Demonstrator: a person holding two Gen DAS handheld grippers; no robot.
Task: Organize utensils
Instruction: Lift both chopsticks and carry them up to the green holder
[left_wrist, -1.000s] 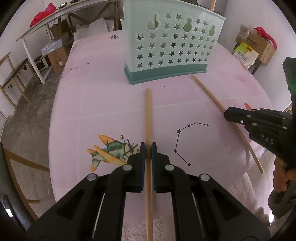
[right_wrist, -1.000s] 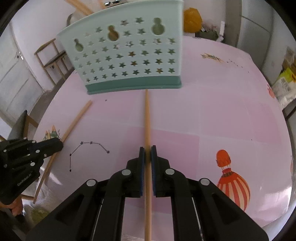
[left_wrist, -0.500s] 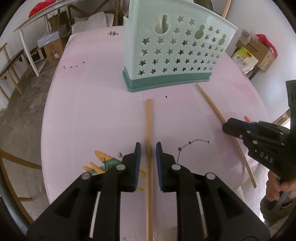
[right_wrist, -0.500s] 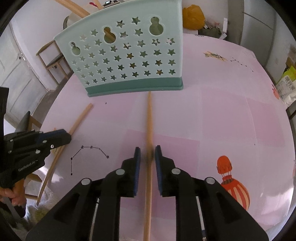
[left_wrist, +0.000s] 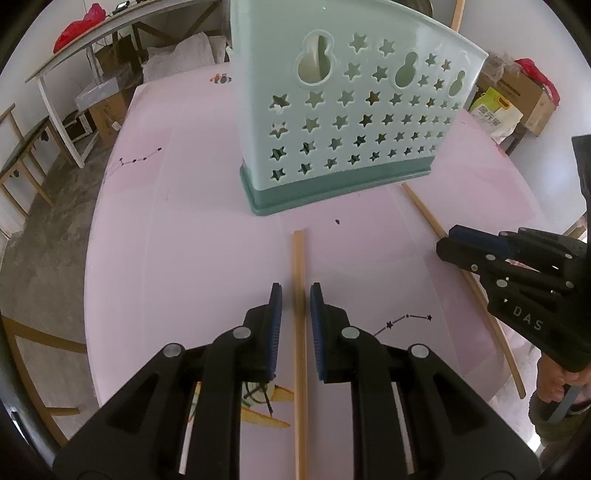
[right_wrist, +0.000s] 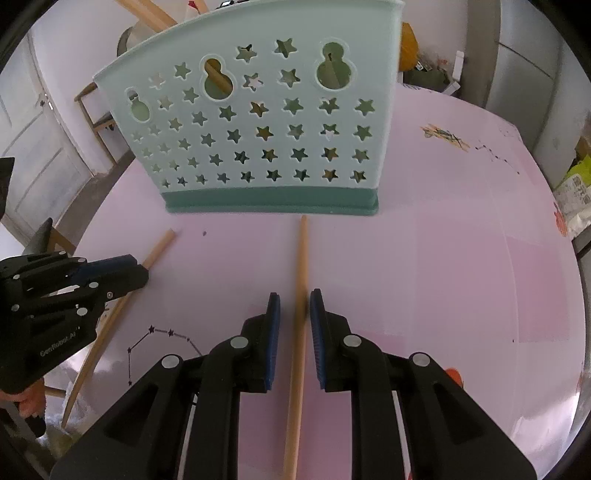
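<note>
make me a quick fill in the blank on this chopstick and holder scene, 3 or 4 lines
1. The cut-outs across the wall of the mint holder are shaped like ____.
2. The chopstick between the left gripper pads lies on a tablecloth coloured ____.
3. The pads of the right gripper are coloured ____.
4. The chopsticks lying on the table number ____.

Missing words: stars; pink; blue; two

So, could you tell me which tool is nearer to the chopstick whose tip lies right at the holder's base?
Right. The right tool straddles that chopstick, pads not pressing it; the left tool sits beside it, over the other chopstick.
</note>
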